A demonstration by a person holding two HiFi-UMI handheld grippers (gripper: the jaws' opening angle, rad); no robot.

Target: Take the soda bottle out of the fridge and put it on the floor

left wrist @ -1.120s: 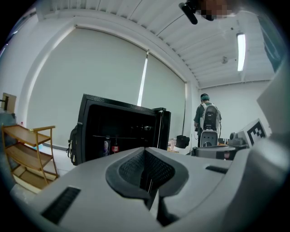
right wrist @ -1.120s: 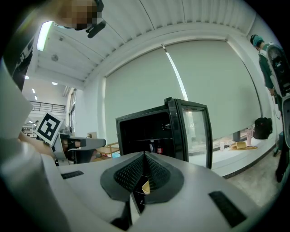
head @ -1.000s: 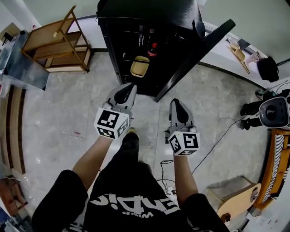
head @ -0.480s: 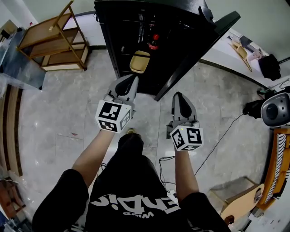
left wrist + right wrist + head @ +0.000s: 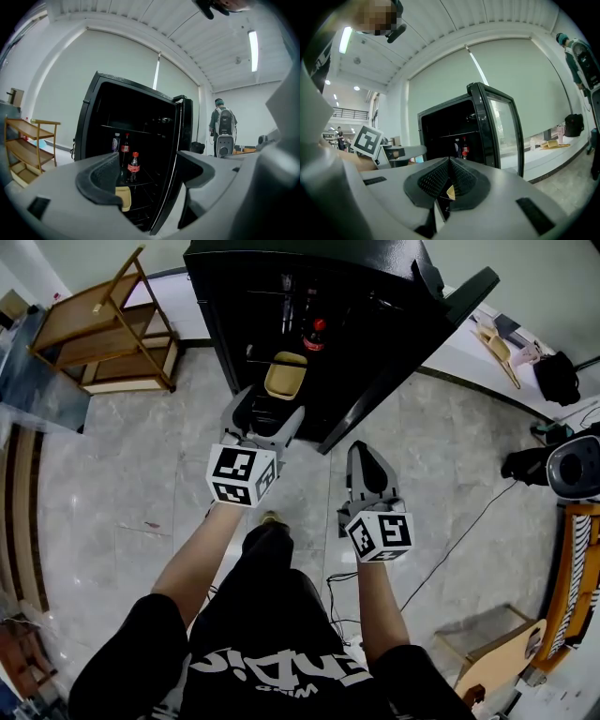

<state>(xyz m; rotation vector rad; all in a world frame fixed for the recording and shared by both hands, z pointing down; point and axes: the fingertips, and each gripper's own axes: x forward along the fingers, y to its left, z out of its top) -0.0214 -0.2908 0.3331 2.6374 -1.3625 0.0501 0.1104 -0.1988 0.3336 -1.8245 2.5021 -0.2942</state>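
Soda bottle (image 5: 316, 335), head view: it stands upright on a shelf inside the open black fridge (image 5: 375, 287), red cap uppermost, well apart from both tools. The fridge door (image 5: 403, 362) is swung wide to the right. A yellow tray (image 5: 285, 377) sits on a lower shelf. The left tongs (image 5: 265, 411) are held at the fridge opening, jaws spread wide with nothing between them. The right tongs (image 5: 363, 452) hang over the grey floor (image 5: 122, 474), jaws together. A wooden rack (image 5: 103, 329) stands left of the fridge. White print on the person's black shirt is not legible.

Left gripper view: the left tongs (image 5: 150, 178) have just been opening and now stand wide apart, empty. The soda bottle (image 5: 134, 166) is seen beyond the gap, with a red cap and a red label too small to read. A second bottle (image 5: 124, 149) stands behind it. A person (image 5: 224, 126) wearing a backpack stands far right.

Right gripper view: the right tongs (image 5: 449, 162) are fully closed, holding nothing. The soda bottle (image 5: 464, 148) shows on its shelf in the fridge (image 5: 440, 131). The left tool's marker cube (image 5: 367, 140) bears a black-and-white square pattern.
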